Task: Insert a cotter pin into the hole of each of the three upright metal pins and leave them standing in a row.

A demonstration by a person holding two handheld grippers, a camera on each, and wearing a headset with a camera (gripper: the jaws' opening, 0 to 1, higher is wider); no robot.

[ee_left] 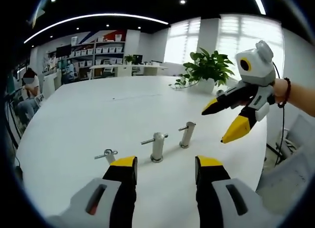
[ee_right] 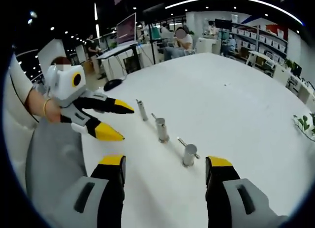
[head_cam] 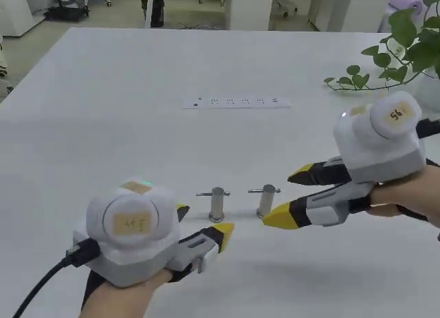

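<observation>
While both pairs of jaws stand spread and empty, the left gripper (head_cam: 203,220) sits at the lower left of the head view and the right gripper (head_cam: 283,196) at mid-right. Between them, on the table (head_cam: 137,126), three pins (ee_left: 157,146) stand in a row, each with a cotter pin (ee_left: 147,140) through its top. A power strip (head_cam: 237,101) lies beyond, at upper centre.

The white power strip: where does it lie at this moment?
In the head view the power strip lies flat mid-table, beyond the metal pins, with the potted plant to its right.
</observation>
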